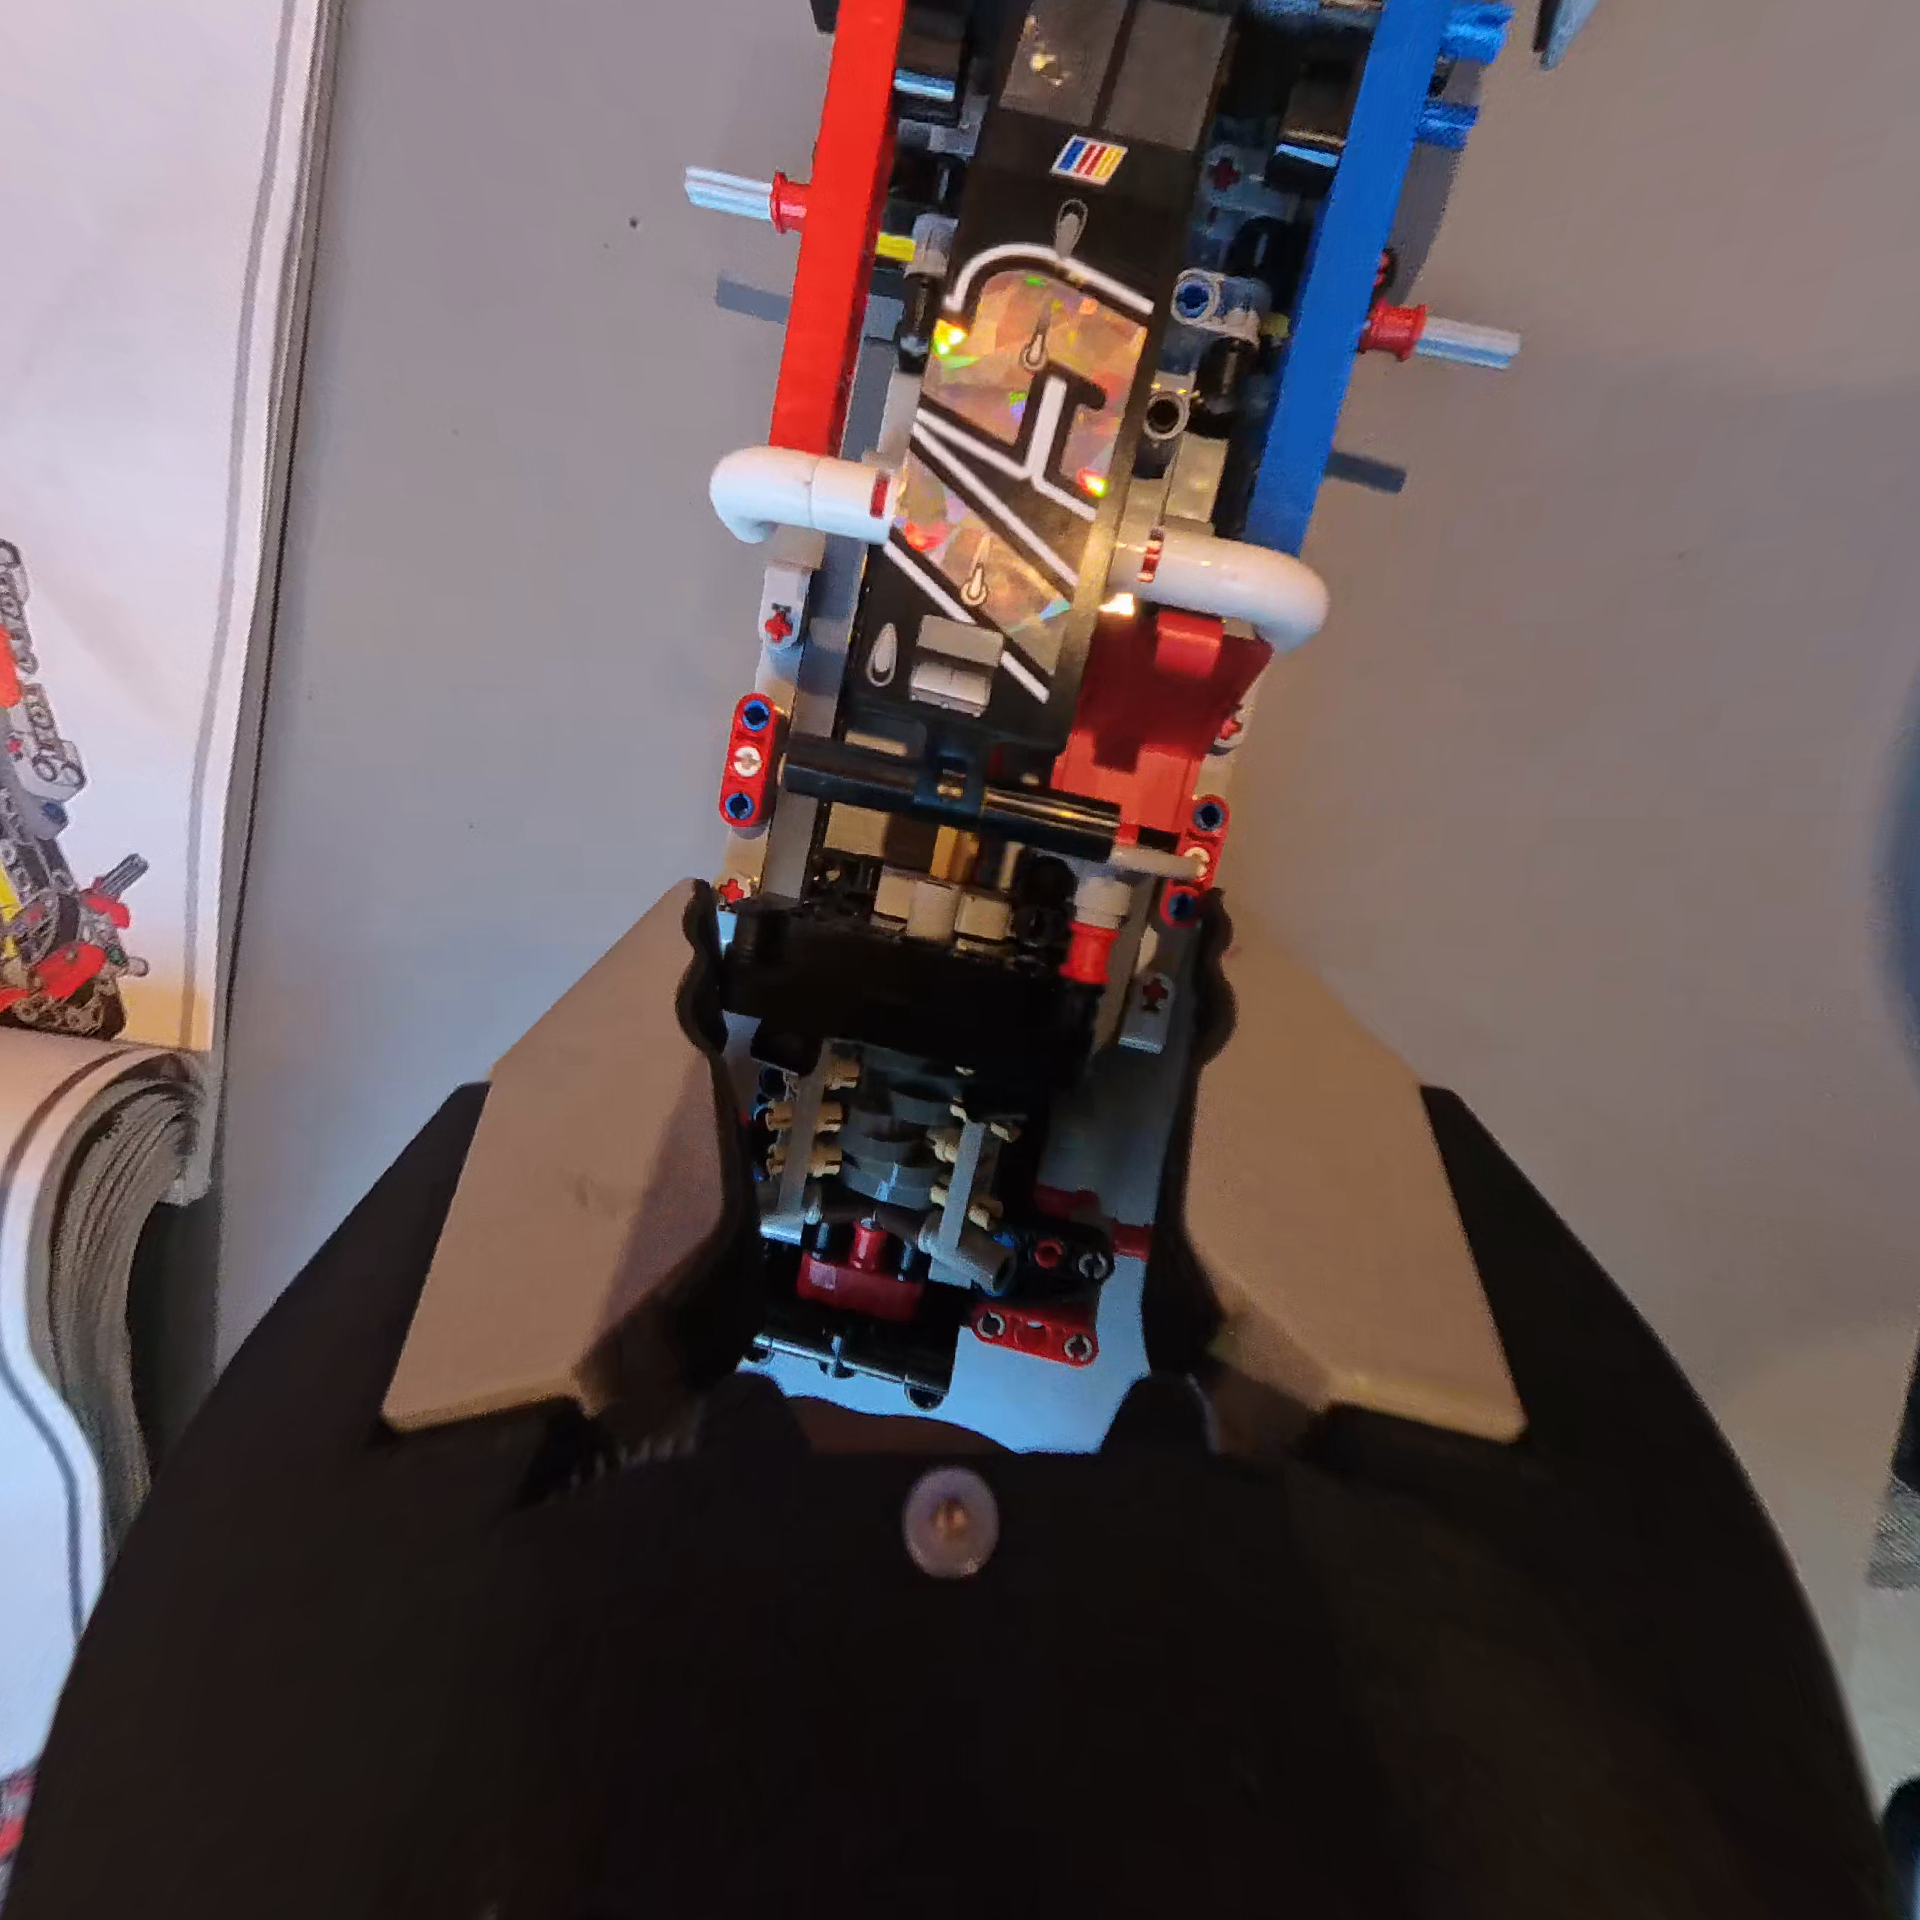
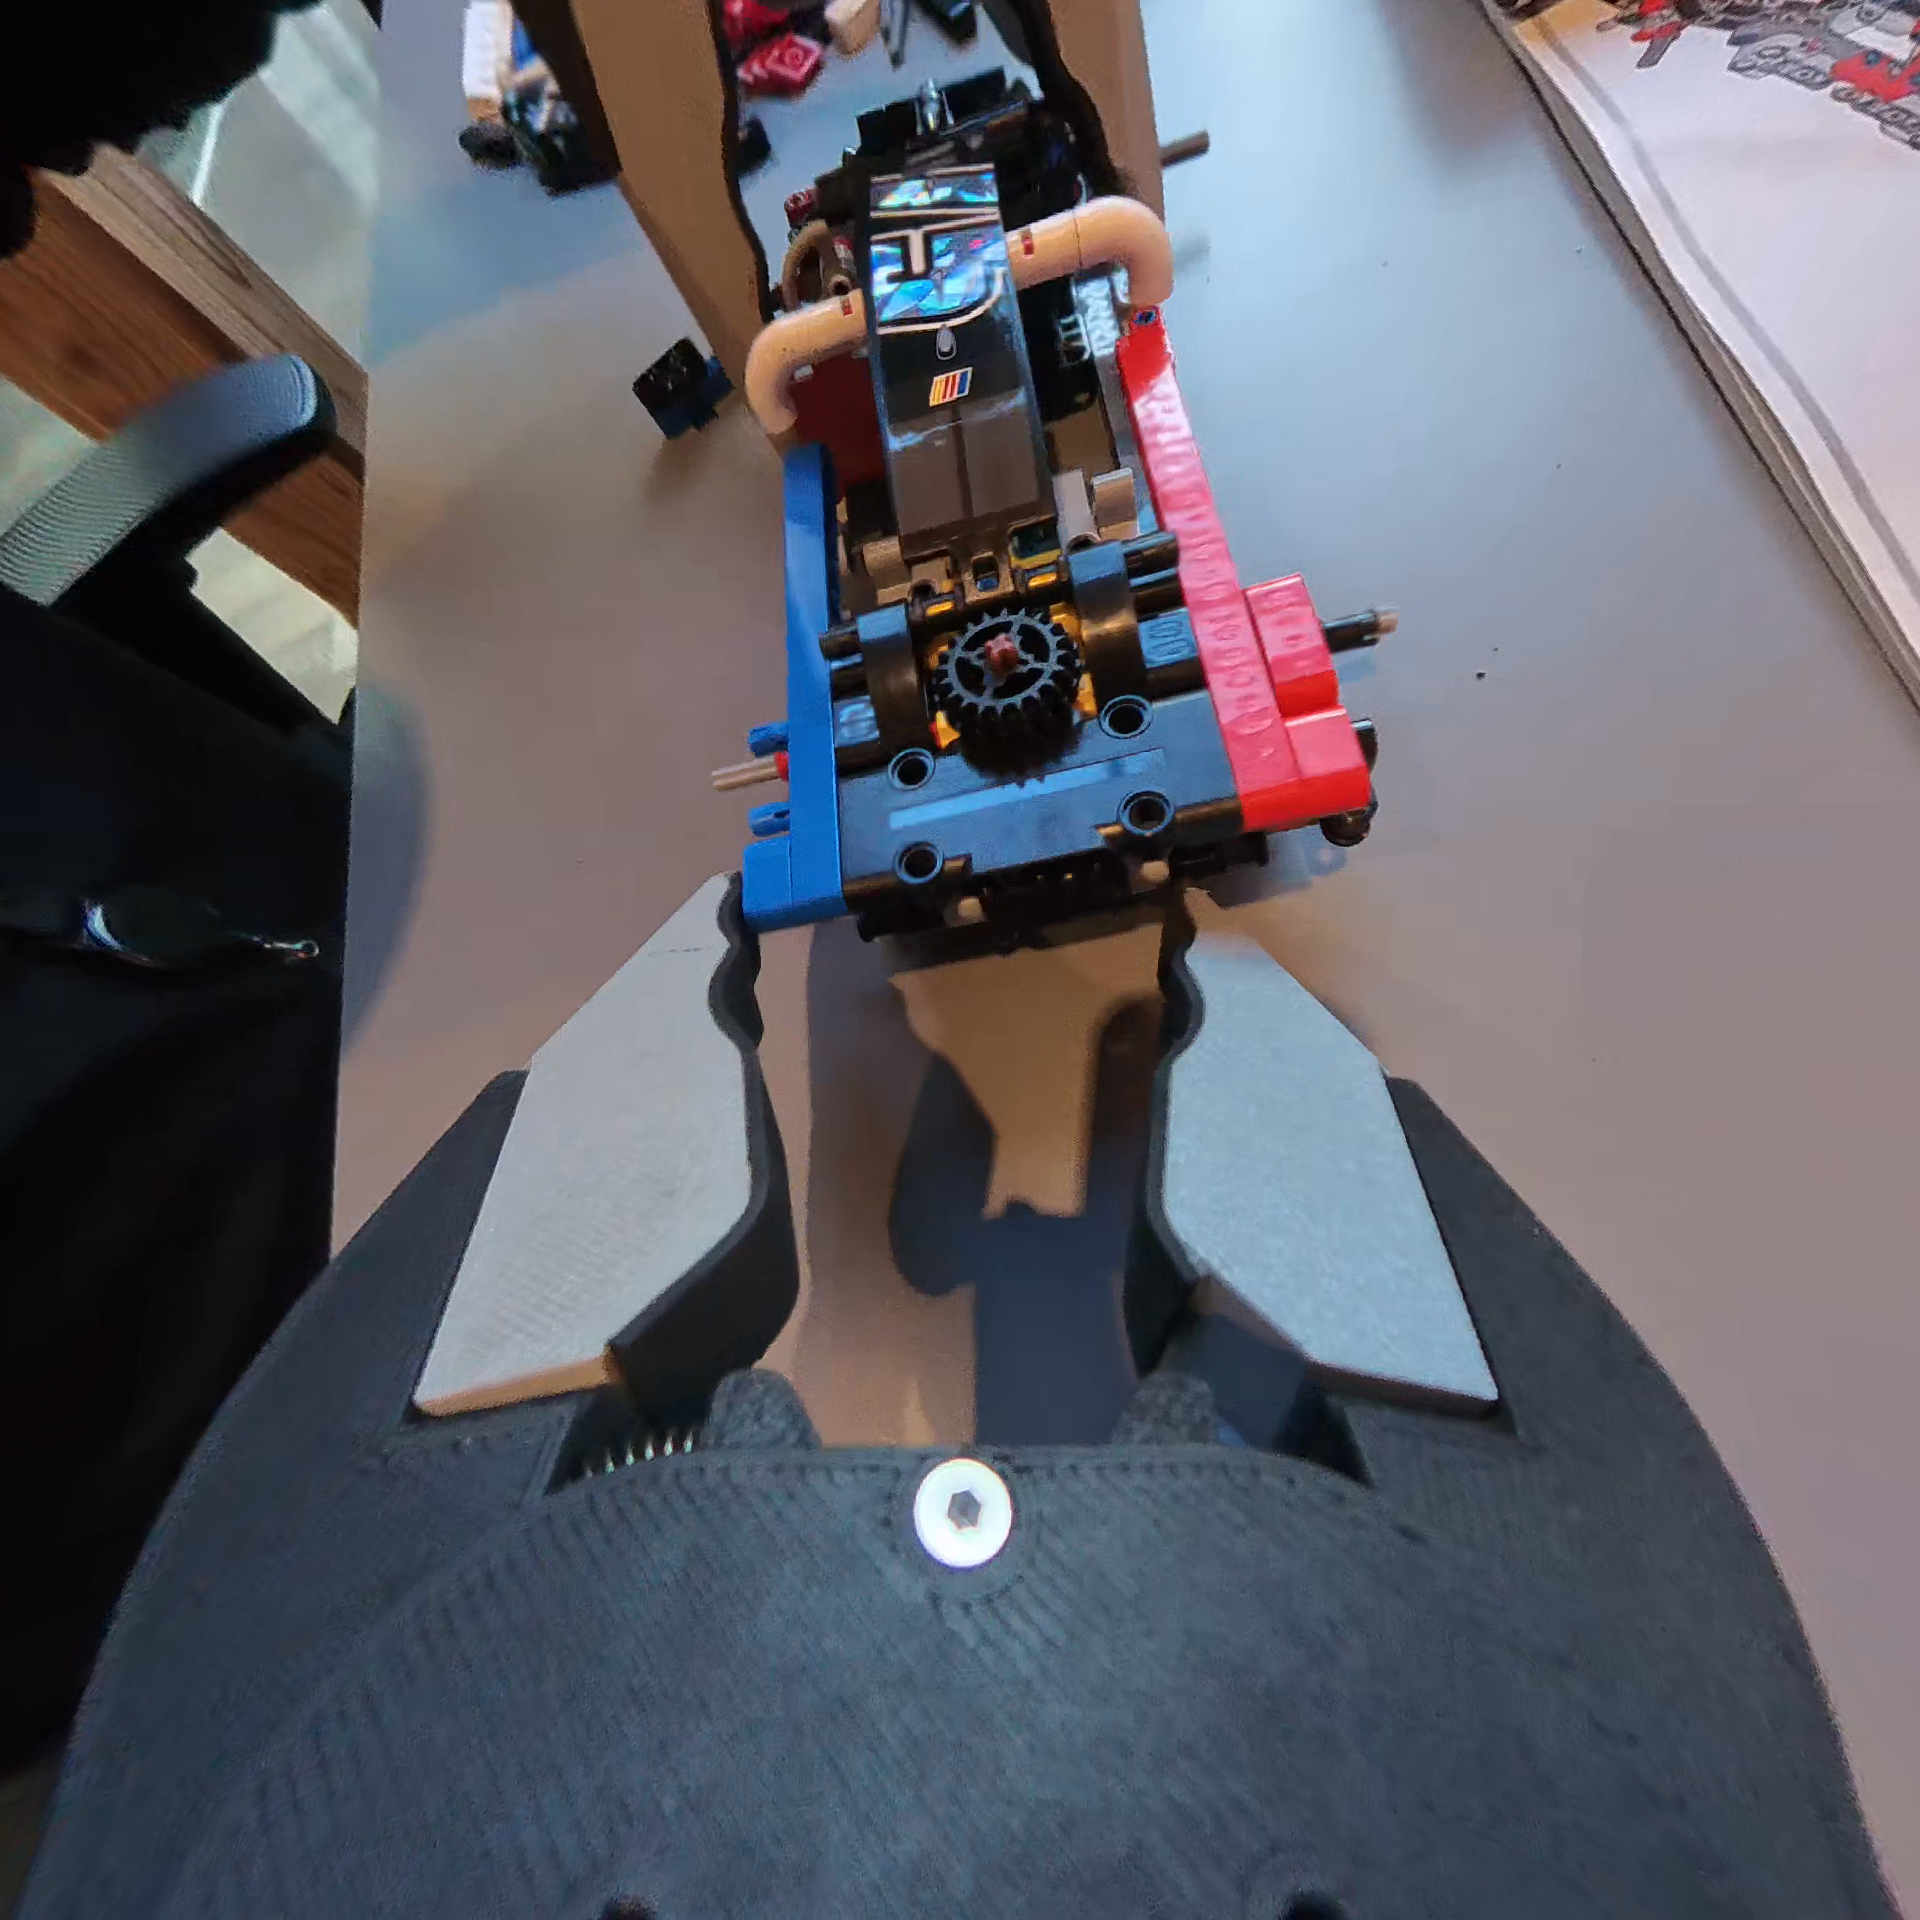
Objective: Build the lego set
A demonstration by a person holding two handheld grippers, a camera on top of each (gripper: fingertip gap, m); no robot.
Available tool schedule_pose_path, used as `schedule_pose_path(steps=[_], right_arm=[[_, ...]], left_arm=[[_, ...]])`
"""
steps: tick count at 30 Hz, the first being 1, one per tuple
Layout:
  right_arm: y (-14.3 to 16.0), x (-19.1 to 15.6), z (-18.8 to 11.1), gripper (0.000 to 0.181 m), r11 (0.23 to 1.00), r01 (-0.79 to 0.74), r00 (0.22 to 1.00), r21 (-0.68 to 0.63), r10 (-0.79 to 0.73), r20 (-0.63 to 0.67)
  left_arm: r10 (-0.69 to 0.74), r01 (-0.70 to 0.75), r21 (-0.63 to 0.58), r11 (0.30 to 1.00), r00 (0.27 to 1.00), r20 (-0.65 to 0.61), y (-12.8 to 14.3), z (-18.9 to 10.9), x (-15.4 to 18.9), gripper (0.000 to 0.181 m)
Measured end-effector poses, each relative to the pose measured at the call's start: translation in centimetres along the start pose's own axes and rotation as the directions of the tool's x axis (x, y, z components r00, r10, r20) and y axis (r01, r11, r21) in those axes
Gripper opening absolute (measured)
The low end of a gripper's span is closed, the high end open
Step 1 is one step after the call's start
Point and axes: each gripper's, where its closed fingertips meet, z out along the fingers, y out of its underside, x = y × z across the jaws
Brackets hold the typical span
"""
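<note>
the lego car chassis lies lengthwise on the grey worktop, stretched between your two claws. your left claw is clamped on its engine end, both fingers pressed against the sides. your right claw stands open at the opposite, gear end, its fingertips just at the blue and black rear corners, not squeezing. beyond the left claw's far side sit loose lego parts. the instruction booklet lies to your right claw's right.

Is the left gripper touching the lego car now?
Touching. In the left wrist view, the left gripper has both fingers pressed against the sides of the lego car at its near end.
</note>
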Motion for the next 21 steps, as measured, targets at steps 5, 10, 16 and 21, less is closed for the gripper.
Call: schedule_pose_path(steps=[5, 10, 16, 21], right_arm=[[1.6, -0.1, 0.0, 0.072, 0.991, 0.112, 0.988, -0.068, -0.119, -0.100], [3.9, 0.0, -1.1, 0.072, 0.958, 0.239, 0.948, -0.158, -0.266, -0.177], [4.2, -1.1, -1.6, 0.075, 0.979, 0.179, 0.971, -0.097, -0.191, -0.142], [4.9, -0.9, -2.8, 0.075, 0.985, 0.154, 0.961, -0.077, -0.167, -0.222]], left_arm=[[-0.008, 0.010, 0.037, 0.999, 0.999, -0.047, -0.7, 0.1, -0.3, 0.086], [-0.010, 0.013, 0.083, 0.996, 0.999, -0.038, -1.0, 0.3, 0.4, 0.086], [0.026, -0.020, 0.098, 0.995, 0.998, -0.055, -2.8, 1.2, 1.8, 0.086], [-0.032, 0.032, 0.027, 0.999, 0.999, -0.018, -2.3, 0.2, 1.9, 0.082]])
